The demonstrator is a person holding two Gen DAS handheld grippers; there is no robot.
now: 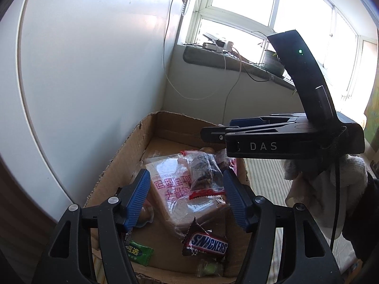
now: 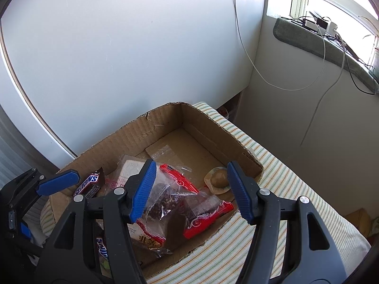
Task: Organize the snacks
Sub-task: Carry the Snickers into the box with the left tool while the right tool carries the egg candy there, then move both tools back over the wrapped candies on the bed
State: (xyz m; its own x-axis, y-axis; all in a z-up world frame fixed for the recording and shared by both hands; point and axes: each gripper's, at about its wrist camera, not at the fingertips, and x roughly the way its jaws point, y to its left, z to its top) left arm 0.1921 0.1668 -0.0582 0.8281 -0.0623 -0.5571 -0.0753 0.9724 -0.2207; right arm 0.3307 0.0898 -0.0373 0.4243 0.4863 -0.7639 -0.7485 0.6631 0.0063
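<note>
Snacks are lying piled in an open cardboard box [image 2: 165,127] that is sitting on a striped cloth surface [image 2: 284,177] near a white wall. The left hand-held gripper [image 1: 187,198] is hovering over the near end of the box with its blue fingers spread wide, gripping nothing. Beneath it a clear bread packet with pink print [image 1: 170,184] is lying flat, and a clear bag of dark snack pieces [image 1: 203,168] is resting on top of it. A Snickers bar [image 1: 206,243] is lying at the near side, with a green sachet [image 1: 139,252] to its left.

The right hand-held gripper [image 2: 191,189] is hanging above the box's right part, its jaws also wide apart and empty. Below it the red-edged packets [image 2: 203,215] are overlapping one another, and a round tan pastry [image 2: 218,179] is sitting just beyond them toward the far right wall of the box. The far half of the box floor is showing bare cardboard.
</note>
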